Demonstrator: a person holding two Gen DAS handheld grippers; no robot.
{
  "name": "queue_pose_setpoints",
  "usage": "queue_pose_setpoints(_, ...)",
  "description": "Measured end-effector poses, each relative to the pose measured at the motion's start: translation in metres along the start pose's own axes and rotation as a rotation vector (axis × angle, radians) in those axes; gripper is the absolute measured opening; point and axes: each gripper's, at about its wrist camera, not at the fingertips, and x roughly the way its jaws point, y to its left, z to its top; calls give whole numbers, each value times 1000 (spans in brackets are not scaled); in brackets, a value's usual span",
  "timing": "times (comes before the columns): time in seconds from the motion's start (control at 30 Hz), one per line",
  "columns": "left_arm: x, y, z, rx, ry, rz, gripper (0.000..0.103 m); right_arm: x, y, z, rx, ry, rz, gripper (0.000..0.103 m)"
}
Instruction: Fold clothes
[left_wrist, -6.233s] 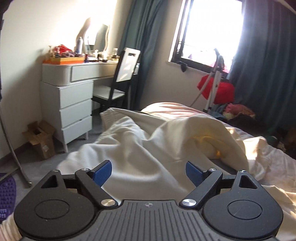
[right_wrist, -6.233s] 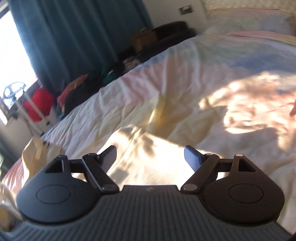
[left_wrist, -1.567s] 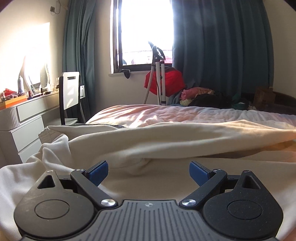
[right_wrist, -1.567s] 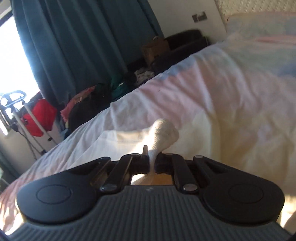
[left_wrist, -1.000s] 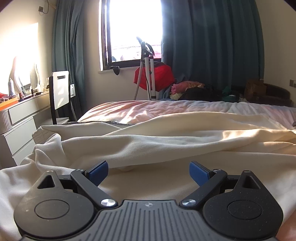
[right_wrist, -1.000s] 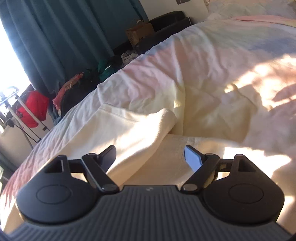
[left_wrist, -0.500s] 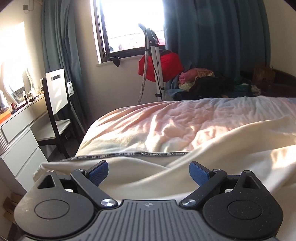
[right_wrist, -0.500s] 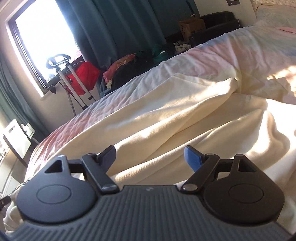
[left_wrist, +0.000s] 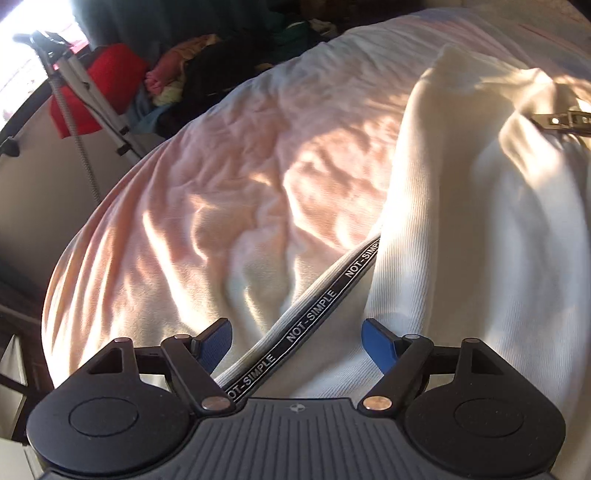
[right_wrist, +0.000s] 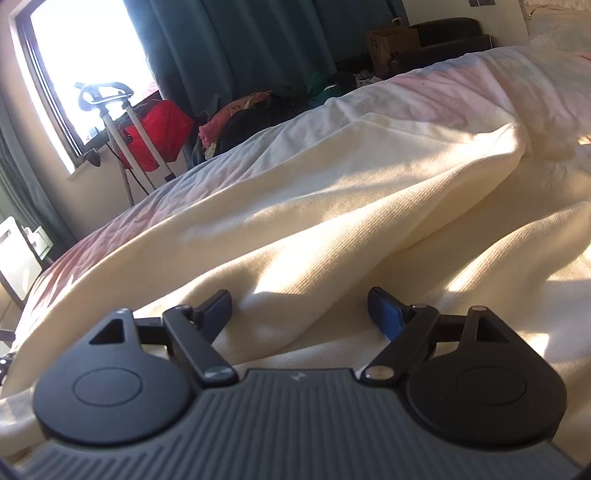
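Note:
A cream knit garment (left_wrist: 461, 229) lies spread on the bed, with long folds running across it; it also fills the right wrist view (right_wrist: 332, 229). A black and grey band printed "NOT-SIMPLE" (left_wrist: 314, 310) runs out from under its edge toward my left gripper (left_wrist: 297, 341). The left gripper is open, its blue pads either side of the band, just above the cloth. My right gripper (right_wrist: 299, 304) is open and empty, low over a fold of the garment. Part of the right gripper (left_wrist: 561, 120) shows at the far right of the left wrist view.
The pinkish bedsheet (left_wrist: 229, 177) is rumpled and drops off at the left edge. Beyond the bed stand a garment steamer pole (right_wrist: 122, 140), a red bag (right_wrist: 155, 125), a clothes pile (right_wrist: 258, 110), dark curtains (right_wrist: 240, 44) and a cardboard box (right_wrist: 391, 44).
The left gripper has tipped down and swung right, now looking onto the bed and the printed band. The right gripper has sunk slightly closer to the garment. Both stay open.

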Motion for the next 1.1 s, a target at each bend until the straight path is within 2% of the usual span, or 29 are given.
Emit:
queue_pose_setpoints(0.03,5,-1,1,7,0,-7,79,2,2,-1,-4,-8,-6,84)
queue_pose_setpoints(0.07,13,0,4,-3,1,-19,75,3,3,-1,-12,-14,-10,84)
queue_pose_setpoints(0.13,23,-1,8,-26,-15,-41,52,5,7,-2,-27,-21,-13,84)
queue_pose_setpoints(0.17,26,-2,10,-38,-30,-46,30,5,7,-2,-31,-23,-13,84)
queue_pose_setpoints(0.2,28,-3,11,-46,-47,-16,18,5,6,-2,-29,-22,-12,84)
queue_pose_setpoints(0.3,23,5,13,-144,-106,40,12,3,3,-1,-15,-23,-7,82)
queue_pose_setpoints(0.37,7,17,14,-283,-189,103,11,2,3,-1,-13,-26,-9,82)
queue_pose_setpoints(0.43,-4,24,20,-418,-254,197,12,1,4,-3,-15,-32,-16,82)
queue_pose_setpoints(0.5,0,20,32,-466,-244,328,12,0,5,-4,-17,-38,-22,82)
queue_pose_setpoints(0.57,17,20,42,-518,-193,373,13,1,6,-4,-23,-41,-28,82)
queue_pose_setpoints(0.67,37,20,46,-556,-126,385,17,0,7,-4,-26,-42,-30,82)
queue_pose_setpoints(0.73,35,17,45,-581,-125,389,22,0,6,-3,-22,-40,-27,82)
queue_pose_setpoints(0.77,28,14,43,-596,-139,387,37,0,5,-3,-20,-39,-25,82)
queue_pose_setpoints(0.8,14,5,38,-601,-165,389,57,0,5,-3,-17,-38,-23,82)
queue_pose_setpoints(0.87,-14,-15,28,-612,-217,391,73,0,4,-1,-9,-36,-15,83)
queue_pose_setpoints(1.0,-72,-58,2,-655,-310,390,79,-4,-1,3,26,-34,19,83)
queue_pose_setpoints(1.1,-115,-106,-30,-731,-324,396,80,-8,-3,7,52,-36,45,83)
